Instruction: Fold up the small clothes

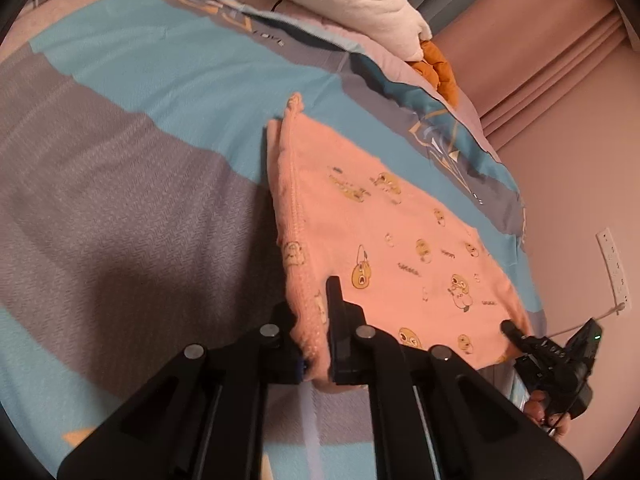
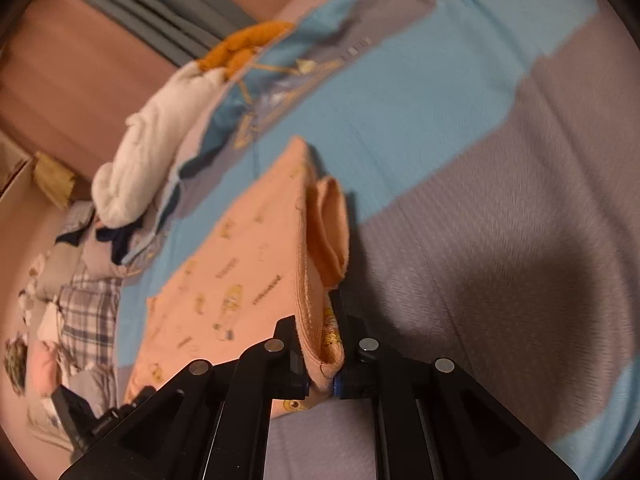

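A small peach garment with yellow cartoon prints (image 1: 384, 232) hangs stretched above the bed between my two grippers. My left gripper (image 1: 316, 344) is shut on one near corner of it, at the ribbed hem. My right gripper (image 2: 322, 356) is shut on the other corner, where the cloth bunches in folds (image 2: 324, 232). The right gripper also shows in the left wrist view (image 1: 516, 332) at the garment's far right corner. The left gripper shows in the right wrist view (image 2: 132, 396) at the lower left. The garment's underside is hidden.
The bed has a blue and grey patchwork cover (image 1: 120, 160). A white fleece bundle (image 1: 360, 0) and an orange item (image 1: 440, 68) lie at its far edge. Pink curtains (image 1: 540, 80) and a wall power strip (image 1: 614, 268) are to the right. More clothes (image 2: 80, 300) are piled beside the bed.
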Available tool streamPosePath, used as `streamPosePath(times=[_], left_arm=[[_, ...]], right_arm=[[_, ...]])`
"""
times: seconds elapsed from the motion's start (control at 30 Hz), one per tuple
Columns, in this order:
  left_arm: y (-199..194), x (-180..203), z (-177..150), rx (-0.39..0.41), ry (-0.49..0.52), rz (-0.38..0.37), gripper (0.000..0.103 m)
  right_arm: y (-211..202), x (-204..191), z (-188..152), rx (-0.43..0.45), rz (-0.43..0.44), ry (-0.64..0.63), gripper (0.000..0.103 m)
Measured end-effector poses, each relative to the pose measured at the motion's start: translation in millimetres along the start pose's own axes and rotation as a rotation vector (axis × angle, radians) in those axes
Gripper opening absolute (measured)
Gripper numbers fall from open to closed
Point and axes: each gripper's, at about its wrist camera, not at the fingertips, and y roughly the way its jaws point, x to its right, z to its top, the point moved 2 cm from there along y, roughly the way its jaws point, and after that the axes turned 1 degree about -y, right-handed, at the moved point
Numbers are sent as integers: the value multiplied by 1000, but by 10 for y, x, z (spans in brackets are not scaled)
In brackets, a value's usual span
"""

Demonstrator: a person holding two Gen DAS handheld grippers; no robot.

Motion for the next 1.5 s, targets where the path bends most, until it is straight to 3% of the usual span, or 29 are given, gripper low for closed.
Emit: streamPosePath(times=[0.17, 0.4, 0.57, 0.93, 1.17, 1.33, 1.5], left_arm=[[-175, 115, -159, -29, 79, 79, 7], [-482, 187, -575, -77, 151, 76, 7], [-558, 137, -794, -119, 137, 76, 8], [-415, 62, -1002, -199, 163, 161, 14], [-608, -43, -929, -178, 133, 166, 17], [-792, -172, -845, -139, 89, 167, 21], [-990, -331, -770, -91, 41, 192, 21]], right_arm=[[-333, -246, -37, 52, 2, -101, 8], [-698, -245, -244, 59, -60, -137, 8], [-843, -112, -365, 40, -90, -97, 8], [-603, 91, -439, -37, -193, -61, 8], [-683, -436, -331, 25, -176, -237, 8], [-599, -1122, -356, 11, -56, -429, 8], [-452, -1785, -635, -42, 72, -603, 8]])
